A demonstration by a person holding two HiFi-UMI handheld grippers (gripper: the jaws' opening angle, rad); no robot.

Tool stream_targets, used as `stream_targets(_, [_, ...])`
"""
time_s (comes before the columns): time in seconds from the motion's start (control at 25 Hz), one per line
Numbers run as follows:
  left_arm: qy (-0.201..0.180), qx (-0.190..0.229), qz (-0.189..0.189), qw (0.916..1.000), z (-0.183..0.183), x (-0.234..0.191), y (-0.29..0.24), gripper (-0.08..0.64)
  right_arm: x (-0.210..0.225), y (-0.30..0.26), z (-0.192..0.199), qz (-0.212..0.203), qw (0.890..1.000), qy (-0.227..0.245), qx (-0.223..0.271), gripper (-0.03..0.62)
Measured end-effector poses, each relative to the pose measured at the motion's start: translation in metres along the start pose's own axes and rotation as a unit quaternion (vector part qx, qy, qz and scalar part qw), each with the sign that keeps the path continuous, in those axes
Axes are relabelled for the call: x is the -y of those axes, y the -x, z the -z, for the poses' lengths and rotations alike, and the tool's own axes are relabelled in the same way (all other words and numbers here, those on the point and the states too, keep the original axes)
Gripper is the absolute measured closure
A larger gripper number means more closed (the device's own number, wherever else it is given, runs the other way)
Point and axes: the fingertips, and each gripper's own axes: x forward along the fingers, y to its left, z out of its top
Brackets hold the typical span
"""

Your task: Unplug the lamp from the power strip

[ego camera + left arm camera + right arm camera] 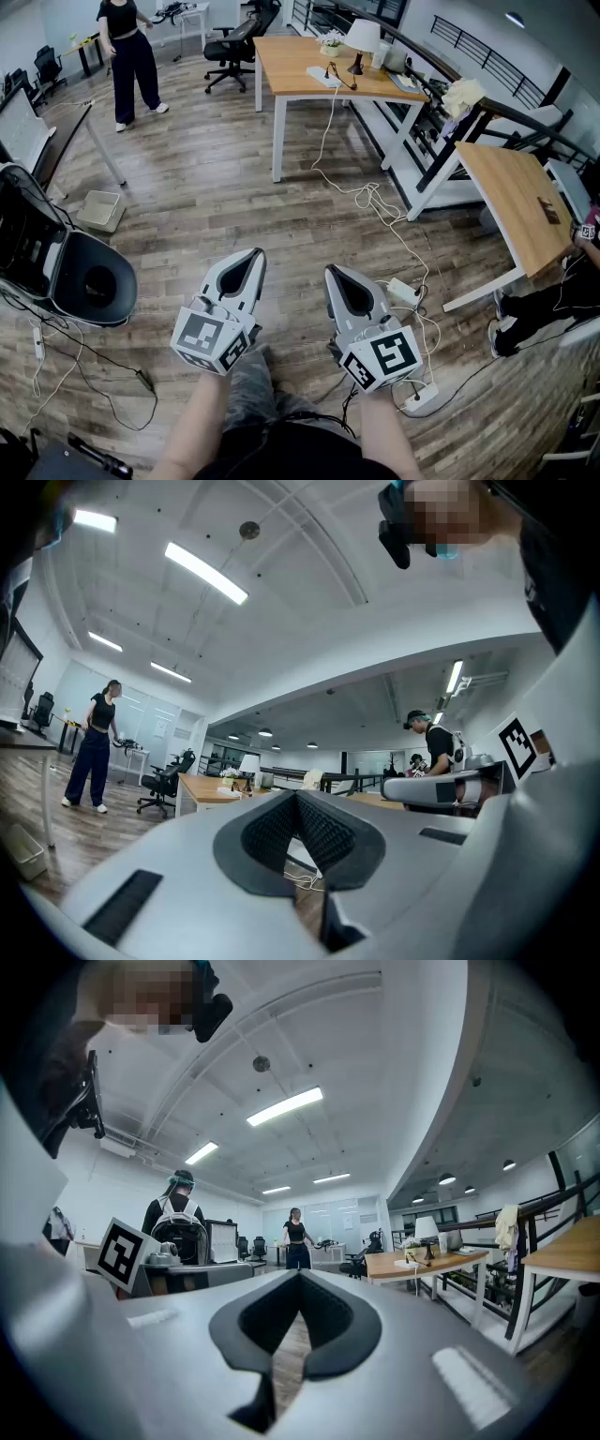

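The lamp (pixel 361 42), with a white shade and a dark base, stands far off on a wooden table (pixel 300 80). Beside it on the tabletop lies a white power strip (pixel 324 79), and a white cable drops from it to the floor. My left gripper (pixel 255 254) and right gripper (pixel 334 272) hover side by side over the wood floor, far from the table. Both are shut with nothing between their jaws. The lamp (pixel 249 764) shows small in the left gripper view, and the lamp (pixel 427 1230) shows likewise in the right gripper view.
White cables (pixel 375 202) trail across the floor to another power strip (pixel 403 289) by my right gripper. A second wooden table (pixel 516 197) stands at the right and a black round seat (pixel 89 277) at the left. A person (pixel 127 56) and an office chair (pixel 234 47) are at the back.
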Motion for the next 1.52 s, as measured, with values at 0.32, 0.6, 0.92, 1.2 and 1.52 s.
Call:
stream_targets(0.32, [0.011,0.0,0.004,0.9999,0.009,-0.042,-0.05,0.563,0.037,-0.049,0.007,0.009,1.0,-0.009,0.001,0.584])
stream_targets(0.6, [0.006,-0.005,0.014,0.9999,0.003,-0.105,-0.111,0.563,0.065,-0.131,0.008,0.0,1.0,-0.01,0.0,0.584])
stream_targets(0.92, [-0.006,-0.008,0.023,0.9997,-0.015,-0.169,-0.172,0.563,0.1,-0.213,0.002,0.011,1.0,-0.016,0.003,0.584])
stream_targets(1.2, [-0.005,-0.008,0.05,0.9987,-0.022,-0.219,-0.231,0.563,0.133,-0.277,0.0,0.038,0.999,-0.016,0.009,0.584])
stream_targets(1.52, [0.005,-0.001,0.059,0.9983,-0.025,-0.25,-0.262,0.563,0.152,-0.31,0.0,0.054,0.998,-0.02,0.013,0.584])
